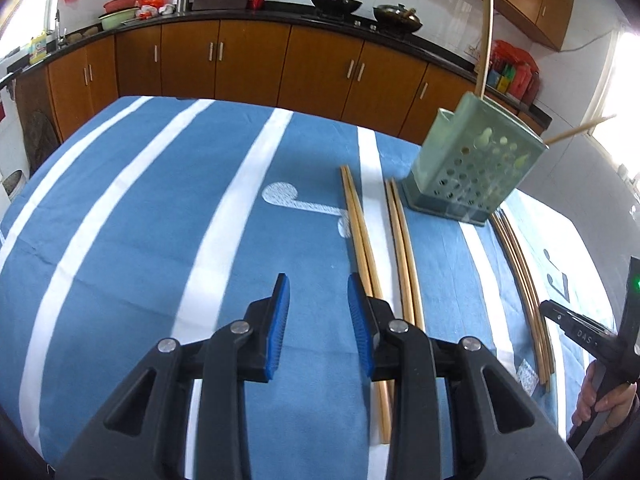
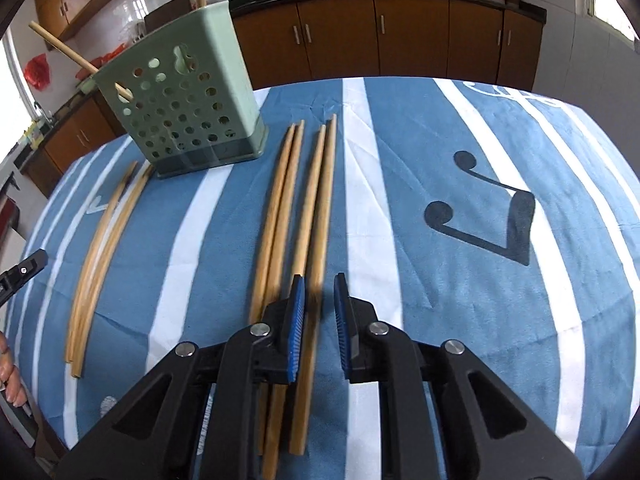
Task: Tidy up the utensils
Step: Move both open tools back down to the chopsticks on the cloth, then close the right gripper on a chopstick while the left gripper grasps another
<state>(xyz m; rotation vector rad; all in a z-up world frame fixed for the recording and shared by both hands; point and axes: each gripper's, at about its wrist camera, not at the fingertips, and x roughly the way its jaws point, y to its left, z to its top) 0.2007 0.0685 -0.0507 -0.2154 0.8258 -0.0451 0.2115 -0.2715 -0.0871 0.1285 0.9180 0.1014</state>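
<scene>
Step in hand: by my reading, the right gripper [image 2: 319, 308] is lining up on the chopstick pair [image 2: 316, 216] nearest it, to carry it to the green holder [image 2: 180, 112].
Right gripper: jaws narrowly parted and empty; the outer stick of that pair runs up between the pads, the inner one passes under the left pad.
Left gripper [image 1: 318, 312]: jaws wide, empty, over bare striped tablecloth [image 1: 140, 240], with a chopstick pair [image 1: 362, 240] just beside its right finger.
Doing it well: centre both sticks in the gap before closing, grip near the thick ends, lift level so the tips do not splay.
Holder: stands upright toward the table's far edge, already with two chopsticks leaning out of it.
Other chopsticks: a second pair [image 2: 280, 200] lies just beside the first; a third bunch [image 2: 104, 248] lies apart, past the holder's base.
Uncertain: motion blur hides whether the pads already touch the wood.
</scene>
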